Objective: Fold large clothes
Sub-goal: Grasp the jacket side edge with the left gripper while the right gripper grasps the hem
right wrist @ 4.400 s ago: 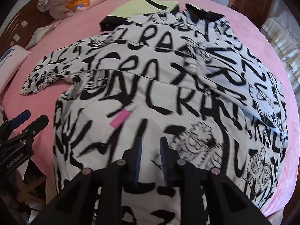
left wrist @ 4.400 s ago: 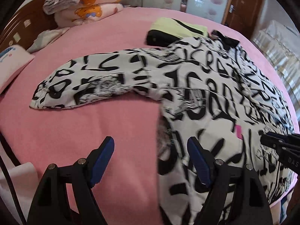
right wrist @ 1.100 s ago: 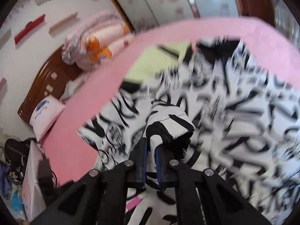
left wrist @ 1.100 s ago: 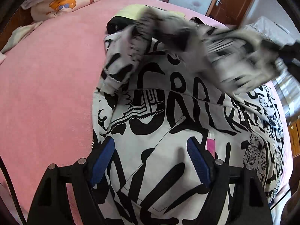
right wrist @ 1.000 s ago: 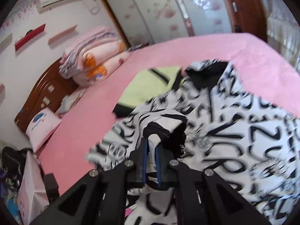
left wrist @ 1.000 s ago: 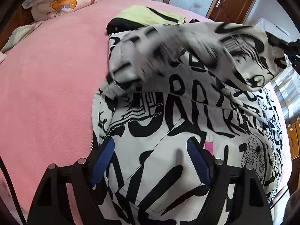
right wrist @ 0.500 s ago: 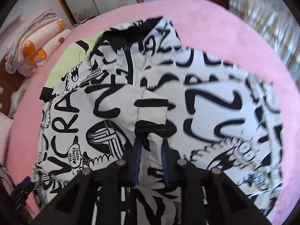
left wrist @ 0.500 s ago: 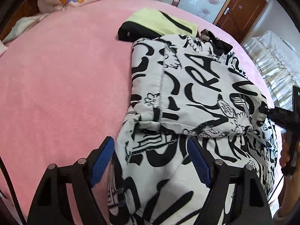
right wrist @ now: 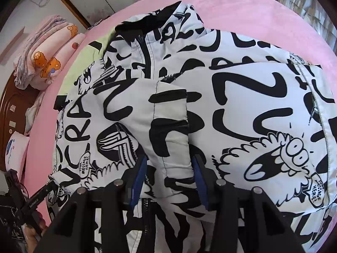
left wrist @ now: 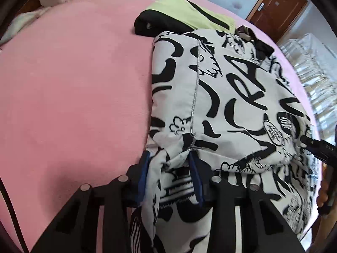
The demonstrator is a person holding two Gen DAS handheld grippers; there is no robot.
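L gripper [left wrist: 171,175] has just been closing, pinching jacket [left wrist: 231,97] edge to pin it, while R gripper [right wrist: 168,179] jaws, just opening, straddle the laid sleeve cuff [right wrist: 170,126] w/o clamping.

The black-and-white lettered padded jacket [left wrist: 221,97] lies on the pink bed [left wrist: 73,84], one sleeve [right wrist: 168,130] folded across it; the yellow-green and black folded garment [left wrist: 185,14] lies just behind it.

Left gripper [left wrist: 171,176], black frame with blue pads: pitched steeply downward, jaws just closing, pads pressing bunched cloth. Right gripper [right wrist: 168,175], same build: pitched steeply downward, jaws just opening, a cloth fold between the pads, unclamped.
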